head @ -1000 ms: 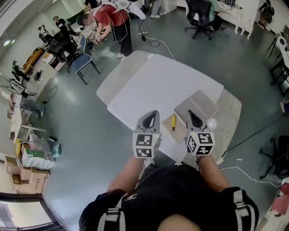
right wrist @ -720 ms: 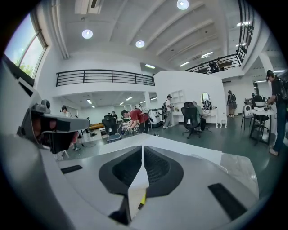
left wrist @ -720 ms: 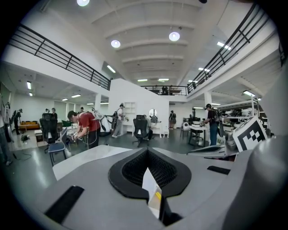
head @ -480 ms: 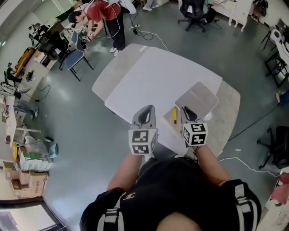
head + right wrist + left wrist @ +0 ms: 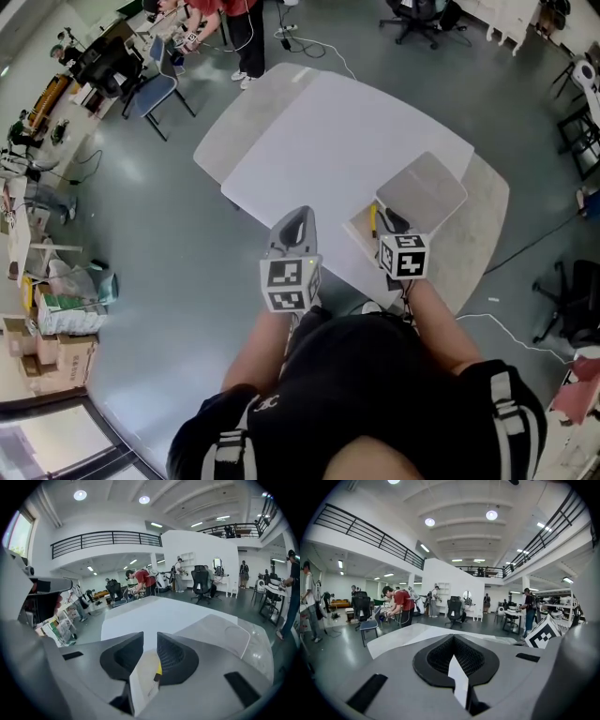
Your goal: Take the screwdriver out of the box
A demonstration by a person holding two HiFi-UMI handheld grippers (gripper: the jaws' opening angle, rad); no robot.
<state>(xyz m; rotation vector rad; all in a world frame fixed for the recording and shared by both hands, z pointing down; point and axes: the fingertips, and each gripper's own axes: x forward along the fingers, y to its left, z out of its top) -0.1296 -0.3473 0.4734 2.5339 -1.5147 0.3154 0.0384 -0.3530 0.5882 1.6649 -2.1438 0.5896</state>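
The screwdriver [image 5: 373, 221] has a yellow handle and lies in the shallow tan box [image 5: 360, 232] at the white table's near right. The box's grey lid [image 5: 422, 192] is folded back behind it. My right gripper [image 5: 394, 222] hovers over the box just right of the screwdriver, open by a narrow gap. In the right gripper view the yellow handle [image 5: 159, 669] and thin shaft show through that gap, partly hidden by the right jaw of my right gripper [image 5: 150, 641]. My left gripper [image 5: 296, 217] is shut and empty over the table's near edge, left of the box.
The white table [image 5: 328, 150] slopes away ahead, with a grey top [image 5: 469, 253] beside it under the box. A person in a red top [image 5: 401, 603] works at desks far left. Office chairs [image 5: 454, 610] and floor cables [image 5: 323, 52] lie beyond.
My right gripper has moved forward and left over the box, closer to the screwdriver. The left gripper has stayed shut near the table's edge. The head view has shifted slightly.
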